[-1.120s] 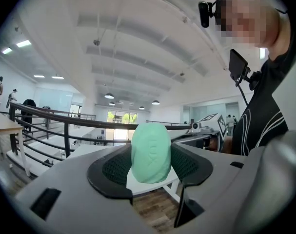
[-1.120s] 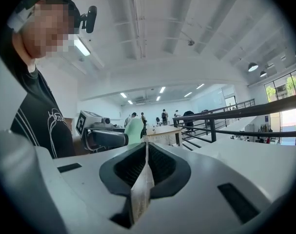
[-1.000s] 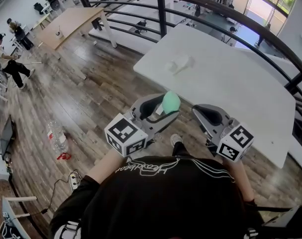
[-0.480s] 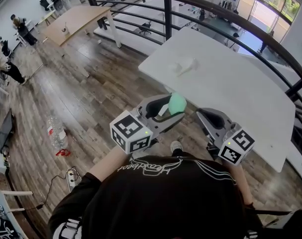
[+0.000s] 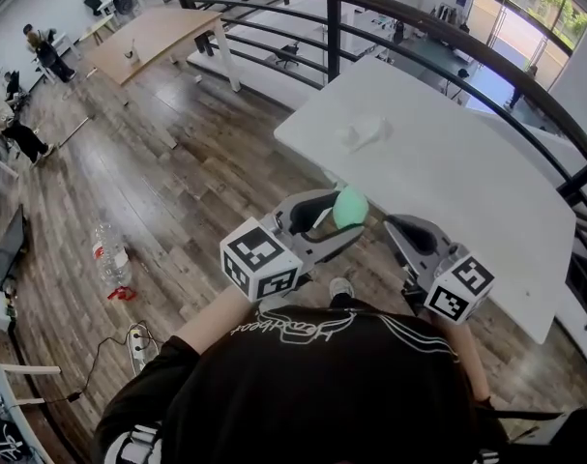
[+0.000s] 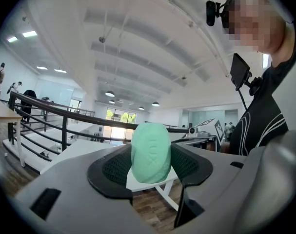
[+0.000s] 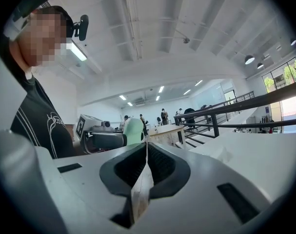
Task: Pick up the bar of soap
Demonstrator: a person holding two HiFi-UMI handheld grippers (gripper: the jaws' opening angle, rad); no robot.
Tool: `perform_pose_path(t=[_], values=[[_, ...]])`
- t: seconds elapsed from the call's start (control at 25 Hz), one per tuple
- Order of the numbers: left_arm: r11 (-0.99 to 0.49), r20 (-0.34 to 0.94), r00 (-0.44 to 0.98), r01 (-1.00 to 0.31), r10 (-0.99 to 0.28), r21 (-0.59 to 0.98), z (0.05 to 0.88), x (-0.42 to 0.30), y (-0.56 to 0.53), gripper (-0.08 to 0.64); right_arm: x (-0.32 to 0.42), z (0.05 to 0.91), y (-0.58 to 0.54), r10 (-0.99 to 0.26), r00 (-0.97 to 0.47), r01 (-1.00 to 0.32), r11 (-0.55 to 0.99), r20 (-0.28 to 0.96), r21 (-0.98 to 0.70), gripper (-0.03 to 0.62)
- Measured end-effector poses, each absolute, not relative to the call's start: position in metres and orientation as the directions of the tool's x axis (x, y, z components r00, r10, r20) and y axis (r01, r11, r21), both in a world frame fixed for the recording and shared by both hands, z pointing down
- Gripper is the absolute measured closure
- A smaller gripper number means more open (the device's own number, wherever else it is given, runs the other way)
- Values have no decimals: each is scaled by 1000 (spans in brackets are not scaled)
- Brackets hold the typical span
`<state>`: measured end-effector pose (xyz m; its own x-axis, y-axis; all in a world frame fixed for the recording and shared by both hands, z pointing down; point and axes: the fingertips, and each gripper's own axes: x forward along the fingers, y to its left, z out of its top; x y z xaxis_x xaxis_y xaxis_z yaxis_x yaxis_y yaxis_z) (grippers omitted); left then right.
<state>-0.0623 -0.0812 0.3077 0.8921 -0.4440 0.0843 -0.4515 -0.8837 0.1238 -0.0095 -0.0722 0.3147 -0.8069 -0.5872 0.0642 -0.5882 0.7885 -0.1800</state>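
Observation:
The bar of soap [image 5: 350,207] is a pale green oval, held up in the air just before the near edge of the white table [image 5: 467,177]. My left gripper [image 5: 343,217] is shut on it, and in the left gripper view the soap [image 6: 150,152] stands upright between both dark pads. My right gripper [image 5: 397,226] hovers beside it to the right, shut with nothing in it. In the right gripper view its tips [image 7: 147,149] meet, and the soap [image 7: 134,129] shows at the end of the left gripper [image 7: 105,140].
A crumpled white wrapper [image 5: 363,133] lies on the table's far part. A dark curved railing [image 5: 419,15] runs behind the table. On the wooden floor to the left lie a plastic bottle [image 5: 109,259] and a power strip [image 5: 138,342]. People stand far off at the left.
The left gripper stays shut on the soap, drifting slightly right toward the table edge. The right gripper has hardly moved.

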Motion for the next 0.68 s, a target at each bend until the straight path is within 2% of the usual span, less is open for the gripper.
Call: perform_pose_path(t=[0.68], values=[[-879, 90, 884, -467, -459, 101, 316, -54, -103, 301, -7, 325, -96, -560, -826, -559, 802, 59, -210, 574]])
